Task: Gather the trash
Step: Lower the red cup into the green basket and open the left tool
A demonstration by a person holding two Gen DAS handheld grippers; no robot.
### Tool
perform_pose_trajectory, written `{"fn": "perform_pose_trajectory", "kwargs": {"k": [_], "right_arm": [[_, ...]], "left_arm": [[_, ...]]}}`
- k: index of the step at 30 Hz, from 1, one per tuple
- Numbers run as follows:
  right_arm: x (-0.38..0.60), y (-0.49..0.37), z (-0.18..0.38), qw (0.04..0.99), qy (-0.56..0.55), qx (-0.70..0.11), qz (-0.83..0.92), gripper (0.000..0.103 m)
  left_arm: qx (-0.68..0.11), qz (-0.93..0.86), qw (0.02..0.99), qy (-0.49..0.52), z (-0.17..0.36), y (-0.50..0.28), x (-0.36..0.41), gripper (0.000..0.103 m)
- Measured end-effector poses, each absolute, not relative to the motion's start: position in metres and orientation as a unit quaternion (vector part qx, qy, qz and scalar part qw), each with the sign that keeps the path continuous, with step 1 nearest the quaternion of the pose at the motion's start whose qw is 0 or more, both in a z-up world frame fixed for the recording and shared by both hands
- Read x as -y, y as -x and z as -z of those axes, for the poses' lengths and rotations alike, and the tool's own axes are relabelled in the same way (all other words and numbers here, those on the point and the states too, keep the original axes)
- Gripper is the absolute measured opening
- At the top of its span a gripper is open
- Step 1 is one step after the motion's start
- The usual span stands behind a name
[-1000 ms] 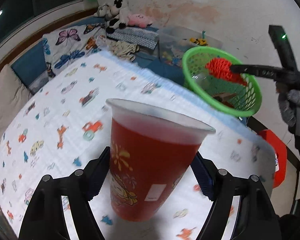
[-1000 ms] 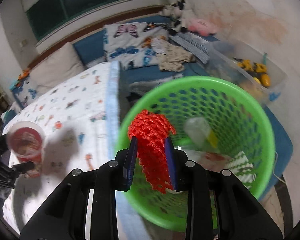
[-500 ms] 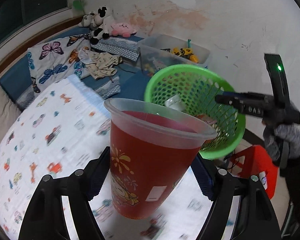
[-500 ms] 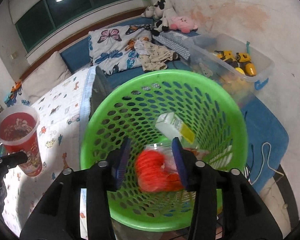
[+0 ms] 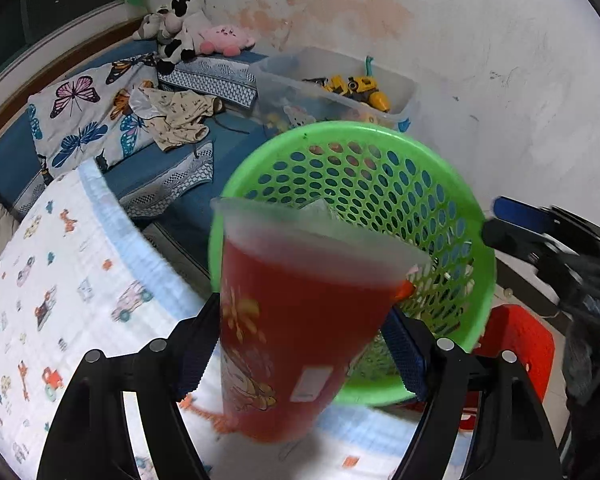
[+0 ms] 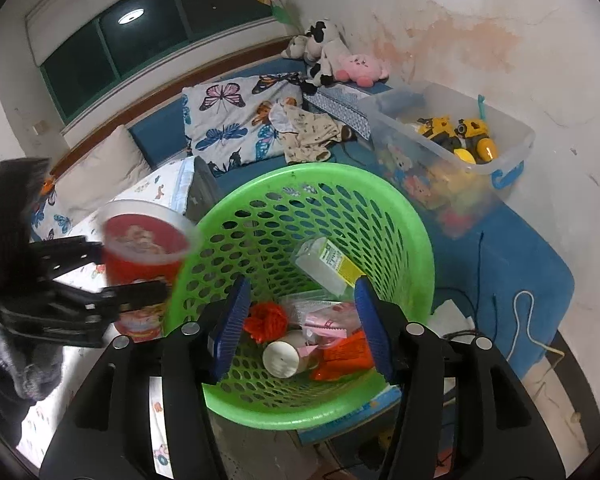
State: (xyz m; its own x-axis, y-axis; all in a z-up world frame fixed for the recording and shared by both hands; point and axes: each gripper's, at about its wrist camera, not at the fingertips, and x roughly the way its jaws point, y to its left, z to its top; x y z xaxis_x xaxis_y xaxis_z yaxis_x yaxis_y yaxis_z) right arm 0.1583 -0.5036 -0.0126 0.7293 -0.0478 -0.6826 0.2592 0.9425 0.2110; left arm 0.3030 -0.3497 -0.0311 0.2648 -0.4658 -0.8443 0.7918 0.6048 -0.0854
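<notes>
My left gripper (image 5: 300,350) is shut on a red printed plastic cup (image 5: 296,320), held upright just in front of the green mesh basket (image 5: 380,148). From the right wrist view the same cup (image 6: 142,256) hangs at the basket's left rim (image 6: 300,172). My right gripper (image 6: 302,322) hovers over the basket, its jaws opening with nothing between them. Below it the red net (image 6: 266,320) lies on the basket floor among a small carton (image 6: 326,266), a paper cup (image 6: 280,358) and pink and orange wrappers.
A bed with a cartoon-print sheet (image 5: 40,300) lies to the left. A clear bin of toys (image 6: 452,144) stands behind the basket, with butterfly pillows (image 6: 228,132) and plush toys (image 6: 332,60) at the wall. A red stool (image 5: 516,344) sits under the basket.
The right gripper let go of the red net, which dropped into the basket, and its jaws spread. The left gripper carried the cup across the bed up to the basket.
</notes>
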Motion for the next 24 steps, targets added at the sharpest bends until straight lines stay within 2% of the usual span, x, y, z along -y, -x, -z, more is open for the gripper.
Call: {"fn": "perform_pose_trajectory", "kwargs": {"k": [11,24], "right_arm": [[0.514,-0.149,0.02,0.919,-0.159,-0.352,0.079,0.056],[0.514,-0.144,0.023,0.917,-0.17,-0.353,0.069,0.056]], "left_arm": [[-0.477,0.391,0.762,-0.2,0.057,-0.308,0.394,0.074],[-0.478,0.391,0.762,-0.193,0.056,-0.304,0.392,0.075]]}}
